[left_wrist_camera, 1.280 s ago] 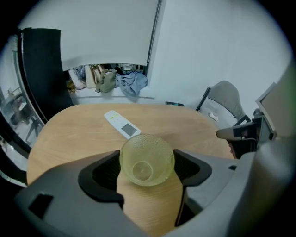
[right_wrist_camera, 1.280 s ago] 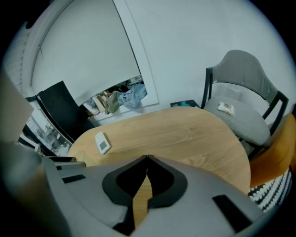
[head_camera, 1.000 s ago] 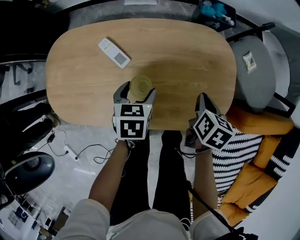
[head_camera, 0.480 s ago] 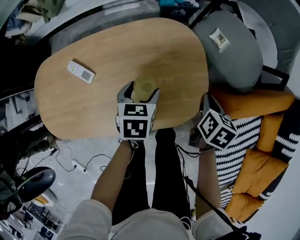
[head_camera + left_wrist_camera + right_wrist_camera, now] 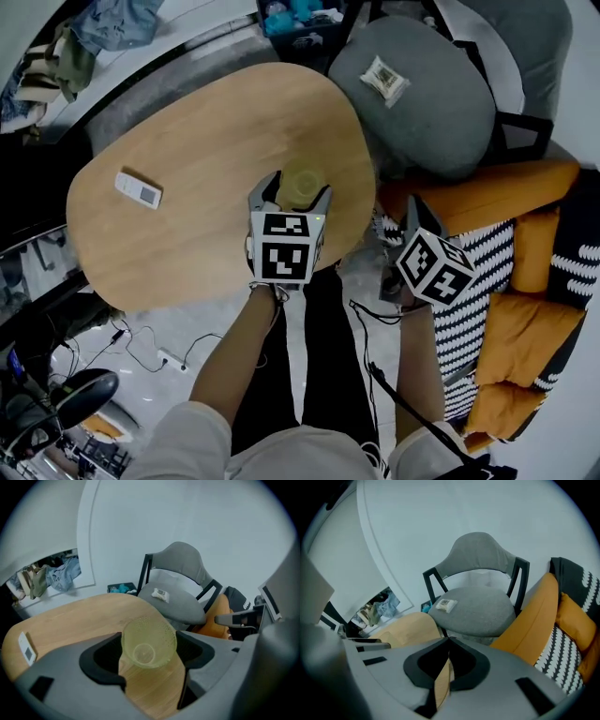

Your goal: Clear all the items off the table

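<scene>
As the cup (image 5: 149,641) looks light, thin-walled and crushable, left tool's (image 5: 298,192) sidewall clamp suits it; right tool (image 5: 448,660) closed, empty.

A white remote (image 5: 138,189) lies on the oval wooden table (image 5: 216,131).

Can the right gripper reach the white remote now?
Probably not. The remote lies near the table's left end; the right gripper is off its right side, and the left gripper holding the cup sits between.
</scene>
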The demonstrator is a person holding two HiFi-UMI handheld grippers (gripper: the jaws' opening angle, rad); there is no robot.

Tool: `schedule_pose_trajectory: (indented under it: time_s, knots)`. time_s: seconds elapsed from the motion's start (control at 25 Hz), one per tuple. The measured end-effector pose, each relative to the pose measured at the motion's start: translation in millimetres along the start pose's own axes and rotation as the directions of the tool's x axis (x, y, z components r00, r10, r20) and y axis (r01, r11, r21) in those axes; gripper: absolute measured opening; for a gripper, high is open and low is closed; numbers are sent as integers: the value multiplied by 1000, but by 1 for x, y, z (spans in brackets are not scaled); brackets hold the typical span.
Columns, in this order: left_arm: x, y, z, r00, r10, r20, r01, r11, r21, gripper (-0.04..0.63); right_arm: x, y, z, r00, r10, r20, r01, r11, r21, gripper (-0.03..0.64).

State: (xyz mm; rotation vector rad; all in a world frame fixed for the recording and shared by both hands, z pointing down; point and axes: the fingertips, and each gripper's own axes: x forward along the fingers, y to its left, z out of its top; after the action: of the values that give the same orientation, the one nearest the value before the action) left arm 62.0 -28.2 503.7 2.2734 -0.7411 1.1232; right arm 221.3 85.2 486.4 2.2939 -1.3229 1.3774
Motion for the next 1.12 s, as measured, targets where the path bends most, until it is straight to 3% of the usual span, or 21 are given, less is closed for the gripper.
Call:
schedule_pose_trajectory:
  time_s: [0.4, 0.76, 1.12]
  knots:
    - [62, -84, 91, 992, -111, 60, 105, 989, 102, 365, 22, -56, 69, 998, -6, 55, 3, 999, 47, 25]
    - [124, -147, 148, 978, -194, 72, 181, 971, 158, 365, 47, -118, 95, 999, -30, 42, 22, 984, 179, 25]
    - [184, -187, 171, 982, -184, 49, 164, 949, 268, 365, 63, -154, 107, 998, -50, 39, 41, 978, 205, 25]
